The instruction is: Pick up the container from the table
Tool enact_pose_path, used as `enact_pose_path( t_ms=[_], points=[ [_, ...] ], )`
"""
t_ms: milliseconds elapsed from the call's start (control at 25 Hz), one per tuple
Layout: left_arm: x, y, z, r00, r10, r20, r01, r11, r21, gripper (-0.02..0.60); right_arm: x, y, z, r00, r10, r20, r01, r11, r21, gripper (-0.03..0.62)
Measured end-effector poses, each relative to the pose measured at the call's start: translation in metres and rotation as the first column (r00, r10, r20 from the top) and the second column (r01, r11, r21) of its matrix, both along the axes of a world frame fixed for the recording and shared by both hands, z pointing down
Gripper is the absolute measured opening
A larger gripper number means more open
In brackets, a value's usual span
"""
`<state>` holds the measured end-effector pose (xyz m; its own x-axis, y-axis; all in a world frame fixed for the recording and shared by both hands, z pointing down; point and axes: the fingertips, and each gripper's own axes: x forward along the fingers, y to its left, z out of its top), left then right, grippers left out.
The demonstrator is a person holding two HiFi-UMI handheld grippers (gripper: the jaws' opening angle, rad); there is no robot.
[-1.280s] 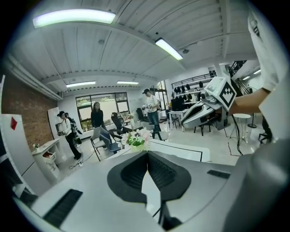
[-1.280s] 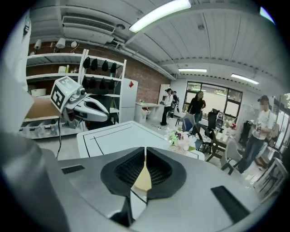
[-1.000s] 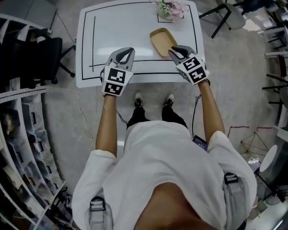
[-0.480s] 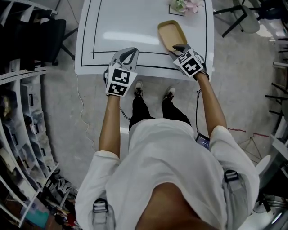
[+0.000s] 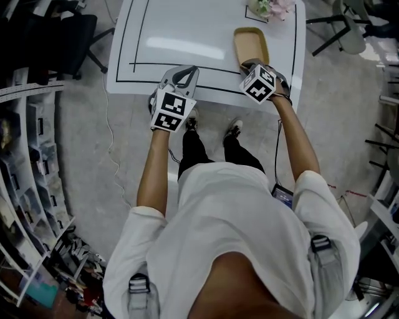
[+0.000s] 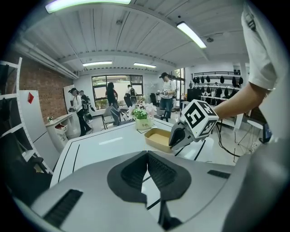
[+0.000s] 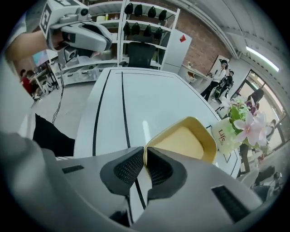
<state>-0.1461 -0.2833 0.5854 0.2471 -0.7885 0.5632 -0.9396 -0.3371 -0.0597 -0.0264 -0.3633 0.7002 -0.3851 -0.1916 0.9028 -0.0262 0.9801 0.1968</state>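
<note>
A shallow yellow container [image 5: 250, 45] lies on the white table [image 5: 187, 37] near its right front corner. My right gripper [image 5: 249, 64] points steeply down at the container's near end. In the right gripper view its jaws [image 7: 145, 159] are closing, with the thin rim of the container [image 7: 181, 138] pinched between the pads. My left gripper [image 5: 181, 73] hovers over the table's front edge, left of the container. Its jaws [image 6: 146, 158] are shut with nothing between them. The left gripper view shows the container [image 6: 158, 137] with the right gripper [image 6: 174, 142] at its rim.
A small white pot of pink flowers [image 5: 268, 7] stands just behind the container at the table's back right. Black lines mark a rectangle on the tabletop. Chairs and shelving stand round the table, and several people stand far off by the windows.
My right gripper has come down onto the container's near rim and its jaws have closed round it. The left gripper has sunk a little toward the table's front edge.
</note>
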Motion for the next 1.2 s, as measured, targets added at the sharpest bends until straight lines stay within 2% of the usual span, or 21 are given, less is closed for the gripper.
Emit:
enact_pose_path(
  t_ms=[280,440,640,800,960,1200],
  points=[
    [-0.009,0.002,-0.013,1.0,-0.002,0.006,0.001,1.0,0.019,0.018,-0.004,0.003,-0.011,1.0,0.005,-0.012,-0.005,1.0,0.023,0.032],
    [-0.011,-0.005,-0.03,1.0,0.018,0.024,-0.019,0.998,0.053,0.018,0.006,-0.002,-0.03,0.998,0.062,0.018,-0.063,0.997,0.047,0.032],
    [-0.005,-0.025,-0.068,0.998,0.054,0.045,-0.059,0.99,0.125,0.018,0.02,-0.014,-0.078,0.987,0.133,0.095,-0.143,0.983,0.114,0.031],
    [0.002,-0.041,-0.099,0.995,0.075,0.059,-0.085,0.98,0.182,0.018,0.036,-0.028,-0.128,0.961,0.203,0.187,-0.235,0.958,0.165,0.031],
    [0.009,-0.058,-0.13,0.994,0.082,0.068,-0.097,0.964,0.249,0.018,0.051,-0.039,-0.178,0.916,0.263,0.303,-0.331,0.923,0.199,0.031],
    [0.031,-0.081,-0.191,0.986,0.133,0.101,-0.162,0.915,0.369,0.018,0.072,-0.051,-0.258,0.88,0.257,0.4,-0.389,0.873,0.294,0.031]
  ],
)
